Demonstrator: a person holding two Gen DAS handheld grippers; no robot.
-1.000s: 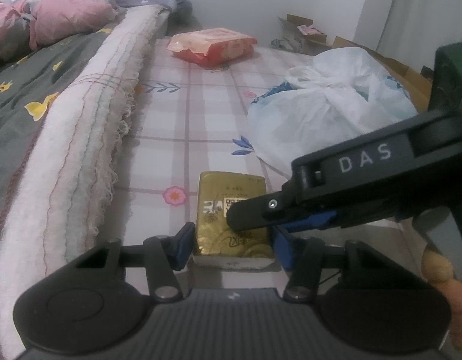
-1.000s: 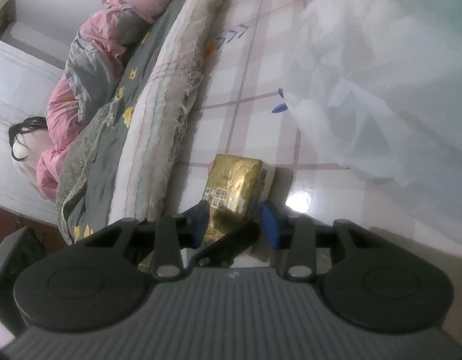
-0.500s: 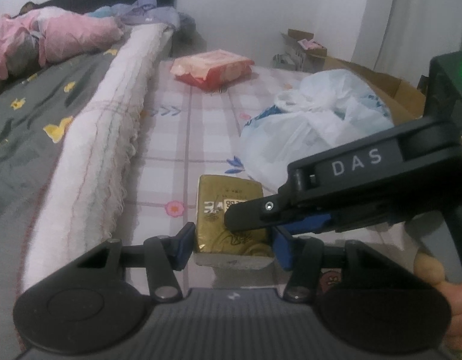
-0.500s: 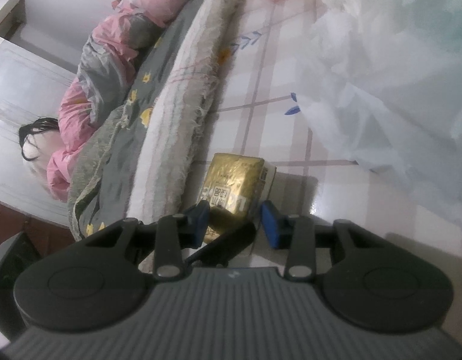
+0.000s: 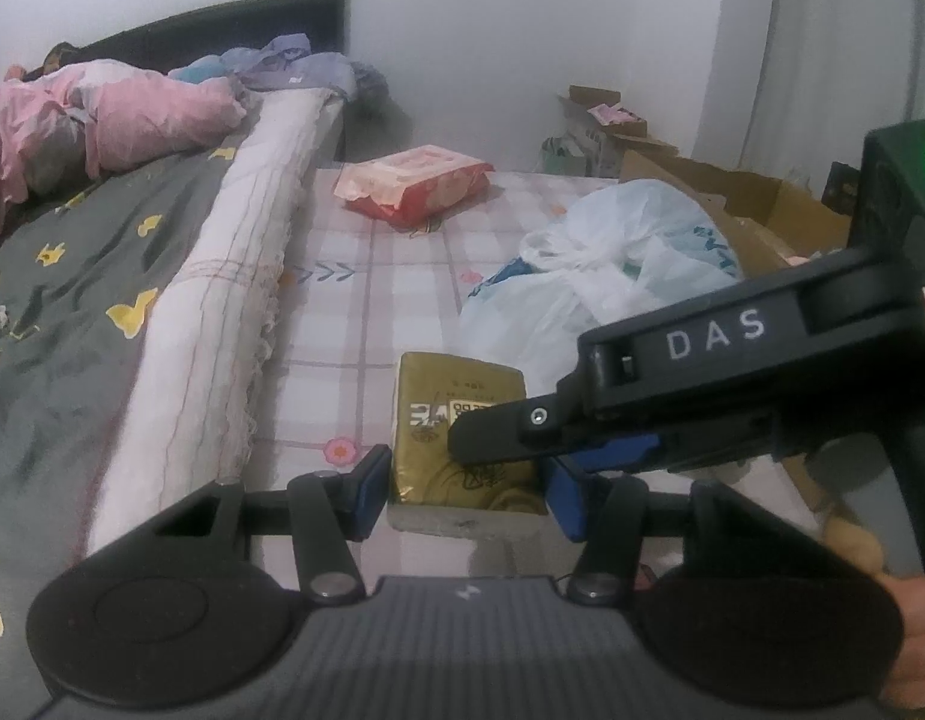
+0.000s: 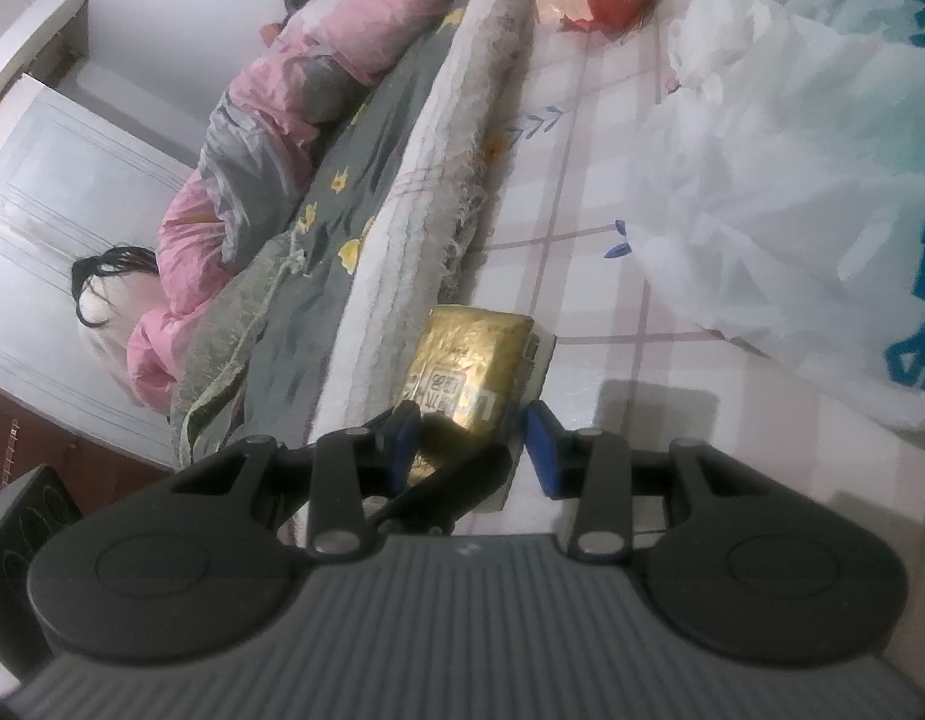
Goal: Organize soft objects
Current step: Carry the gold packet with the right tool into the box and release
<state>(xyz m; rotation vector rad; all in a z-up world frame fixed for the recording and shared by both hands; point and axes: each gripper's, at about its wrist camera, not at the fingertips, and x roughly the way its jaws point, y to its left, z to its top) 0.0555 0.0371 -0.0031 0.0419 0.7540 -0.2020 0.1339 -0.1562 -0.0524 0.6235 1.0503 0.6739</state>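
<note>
The gold tissue pack (image 5: 450,384) sits at twelve o'clock in the left wrist view, directly in front of the camera. Its near end lies between the blue pads of the left gripper (image 5: 465,489), and its long axis runs from six to twelve, straight along the fingers. The pads stand about half open and meet the pack's two long sides, so we take this as a firm hold. The shadow on the checked mat (image 5: 342,324) suggests to us that the pack hangs clear of it.

The right gripper (image 6: 471,447) comes in from three o'clock and crosses the pack's near right corner. In its own view the pack lies at twelve, tilted toward one, inside a narrow gap. The left pad touches it. Whether the right pad presses or only stands beside it, we cannot tell.

Both tools are equally near, so we judge that the coming move turns on carrying the pack lengthwise. The white plastic bag (image 5: 612,264) is at two o'clock, the red wipes pack (image 5: 414,186) is far off at twelve, and the bed's quilt edge (image 5: 222,300) is at ten.

The pack's underside is hidden, and its near end is cut off by the gripper bodies. Its print is too blurred to read. Only a sliver of the hand (image 5: 909,630) shows at four o'clock.
</note>
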